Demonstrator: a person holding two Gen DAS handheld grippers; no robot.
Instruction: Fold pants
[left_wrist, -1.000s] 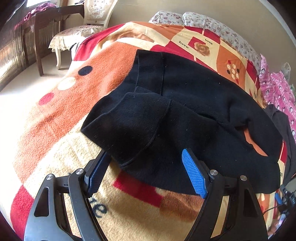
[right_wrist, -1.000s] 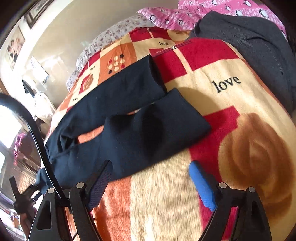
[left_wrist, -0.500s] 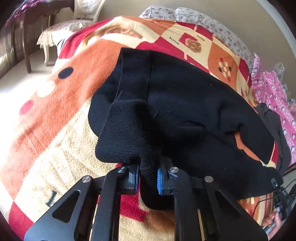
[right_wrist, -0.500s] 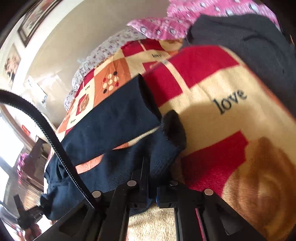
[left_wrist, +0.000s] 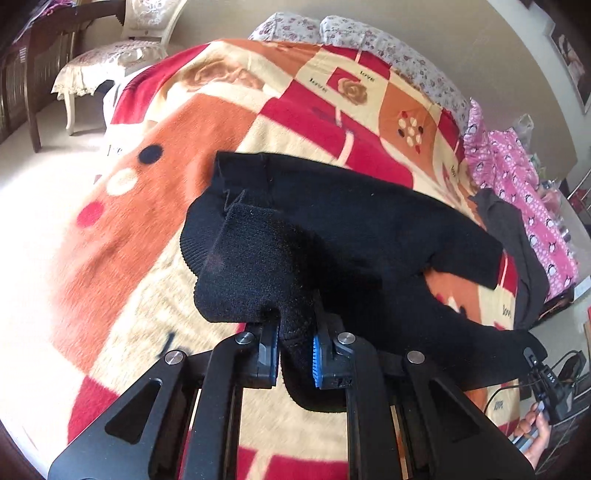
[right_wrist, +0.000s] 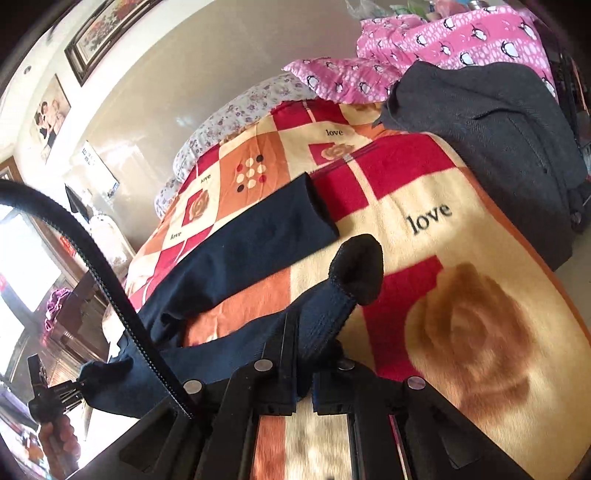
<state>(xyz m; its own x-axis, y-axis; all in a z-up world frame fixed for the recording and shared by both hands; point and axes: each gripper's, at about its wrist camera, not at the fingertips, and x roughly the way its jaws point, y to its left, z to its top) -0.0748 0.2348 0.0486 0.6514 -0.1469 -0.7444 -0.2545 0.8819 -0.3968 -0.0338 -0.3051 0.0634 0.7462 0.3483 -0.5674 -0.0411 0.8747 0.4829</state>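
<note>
Black knit pants (left_wrist: 362, 229) lie spread across a patterned red, orange and cream blanket (left_wrist: 155, 236) on a bed. My left gripper (left_wrist: 295, 354) is shut on the near waistband corner and holds it bunched above the blanket. In the right wrist view the pants (right_wrist: 251, 240) look dark navy; the far leg lies flat. My right gripper (right_wrist: 304, 376) is shut on the near leg's cuff (right_wrist: 358, 269), which stands up above the blanket (right_wrist: 461, 332).
A dark grey garment (right_wrist: 491, 140) and pink penguin-print bedding (right_wrist: 443, 44) lie at the bed's far side. Floral pillows (left_wrist: 369, 40) sit at the head. A white chair (left_wrist: 114, 55) and dark wooden furniture stand on the floor to the left.
Both grippers went from open to shut on the pants: the left on the waistband corner, the right on the near leg cuff. Both then lifted the cloth off the blanket.
</note>
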